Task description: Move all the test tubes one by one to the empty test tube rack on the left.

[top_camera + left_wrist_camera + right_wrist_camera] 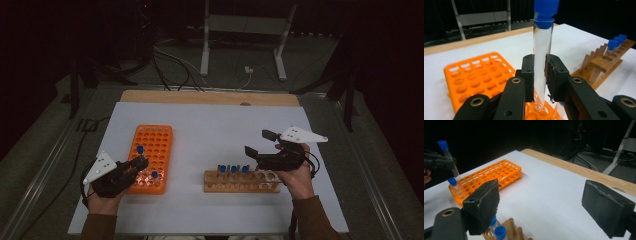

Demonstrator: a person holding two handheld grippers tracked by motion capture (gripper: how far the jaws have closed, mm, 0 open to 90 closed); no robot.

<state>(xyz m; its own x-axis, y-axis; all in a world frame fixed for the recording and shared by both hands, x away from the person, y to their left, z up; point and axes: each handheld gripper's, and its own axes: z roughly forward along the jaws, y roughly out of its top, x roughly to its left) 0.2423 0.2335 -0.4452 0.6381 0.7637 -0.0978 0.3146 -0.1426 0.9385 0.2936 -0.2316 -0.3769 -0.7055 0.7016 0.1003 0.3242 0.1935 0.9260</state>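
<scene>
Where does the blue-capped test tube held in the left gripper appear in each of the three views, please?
High view: held test tube at lower left, over the orange rack.
Left gripper view: centre, upright, clamped by the left gripper.
Right gripper view: far left, above the rack's near corner.
Shared landmark: the orange rack.

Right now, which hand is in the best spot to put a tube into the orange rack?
Left. The left gripper is shut on a blue-capped tube, held upright just above the orange rack. The right gripper is open with nothing between its jaws, over by the wooden rack.
</scene>
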